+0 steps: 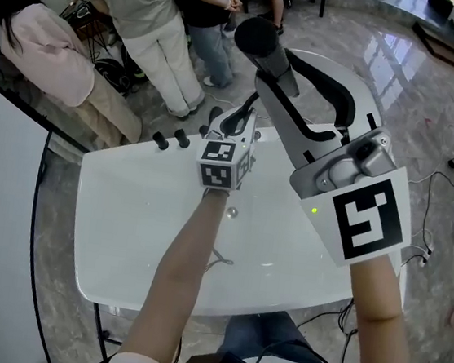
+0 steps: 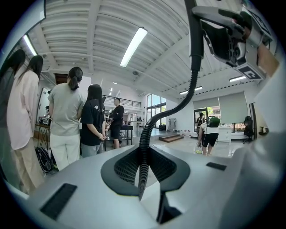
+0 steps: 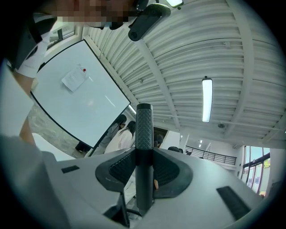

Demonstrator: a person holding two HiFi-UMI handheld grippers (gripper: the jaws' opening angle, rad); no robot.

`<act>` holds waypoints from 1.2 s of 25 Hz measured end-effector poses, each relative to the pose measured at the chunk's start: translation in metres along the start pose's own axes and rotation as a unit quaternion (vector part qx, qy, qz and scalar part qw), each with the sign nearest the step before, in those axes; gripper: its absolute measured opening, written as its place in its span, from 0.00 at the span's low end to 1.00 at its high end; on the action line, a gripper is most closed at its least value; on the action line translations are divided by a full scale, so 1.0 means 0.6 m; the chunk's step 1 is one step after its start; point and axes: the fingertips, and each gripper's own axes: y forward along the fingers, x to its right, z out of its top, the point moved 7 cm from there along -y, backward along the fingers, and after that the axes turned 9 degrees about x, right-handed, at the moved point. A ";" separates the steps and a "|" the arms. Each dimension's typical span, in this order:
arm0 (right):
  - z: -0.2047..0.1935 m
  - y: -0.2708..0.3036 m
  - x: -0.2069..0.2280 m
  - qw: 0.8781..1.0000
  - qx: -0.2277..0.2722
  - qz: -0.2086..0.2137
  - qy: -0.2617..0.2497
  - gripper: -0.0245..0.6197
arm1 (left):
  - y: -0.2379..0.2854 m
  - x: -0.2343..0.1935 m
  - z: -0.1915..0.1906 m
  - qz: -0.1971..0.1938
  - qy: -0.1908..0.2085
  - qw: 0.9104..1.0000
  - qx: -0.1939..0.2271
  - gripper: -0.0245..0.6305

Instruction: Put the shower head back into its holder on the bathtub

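Shower head (image 1: 257,36) – black, round-faced, with a textured handle (image 3: 144,134); it is held in the air above the far end of the white bathtub (image 1: 122,229), clear of the rim. Right gripper (image 1: 291,94) – jaws set wide and clamped on the handle, which is seen upright between the pads in the right gripper view (image 3: 145,172). Left gripper (image 1: 234,120) – jaws drawn narrow and closed on the black corrugated hose (image 2: 145,134), which is gripped between the pads (image 2: 143,167) and is seen curving up to the right gripper (image 2: 232,36) above. Two black knobs (image 1: 171,138) are set on the tub's far rim, just left of the left gripper. Several bystanders (image 1: 141,10) are grouped on the grey marbled floor (image 1: 375,47) beyond the tub.
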 end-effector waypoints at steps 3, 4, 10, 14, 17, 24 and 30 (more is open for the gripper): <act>-0.012 0.001 -0.002 1.000 -0.009 0.002 -0.001 0.23 | 0.008 -0.002 -0.006 -0.001 -0.004 1.000 0.001 0.12; -0.016 0.000 -0.002 1.000 -0.011 0.002 -0.001 0.23 | 0.009 -0.001 -0.009 -0.001 -0.004 1.000 0.000 0.12; -0.041 0.000 0.000 1.000 -0.009 -0.009 0.015 0.23 | 0.015 -0.010 -0.034 0.001 -0.005 1.000 -0.007 0.12; -0.056 -0.003 0.005 1.000 -0.014 -0.014 0.023 0.23 | 0.017 -0.012 -0.048 0.001 -0.010 1.000 -0.009 0.12; -0.063 -0.007 0.005 0.999 -0.013 -0.018 0.026 0.23 | 0.019 -0.012 -0.056 -0.001 -0.009 1.000 -0.012 0.12; -0.092 -0.027 0.004 0.998 -0.021 -0.034 0.037 0.23 | 0.032 -0.012 -0.086 -0.008 0.000 1.000 -0.015 0.12; -0.125 -0.040 0.002 0.998 -0.034 -0.040 0.043 0.23 | 0.042 -0.016 -0.119 -0.012 -0.003 1.000 -0.022 0.12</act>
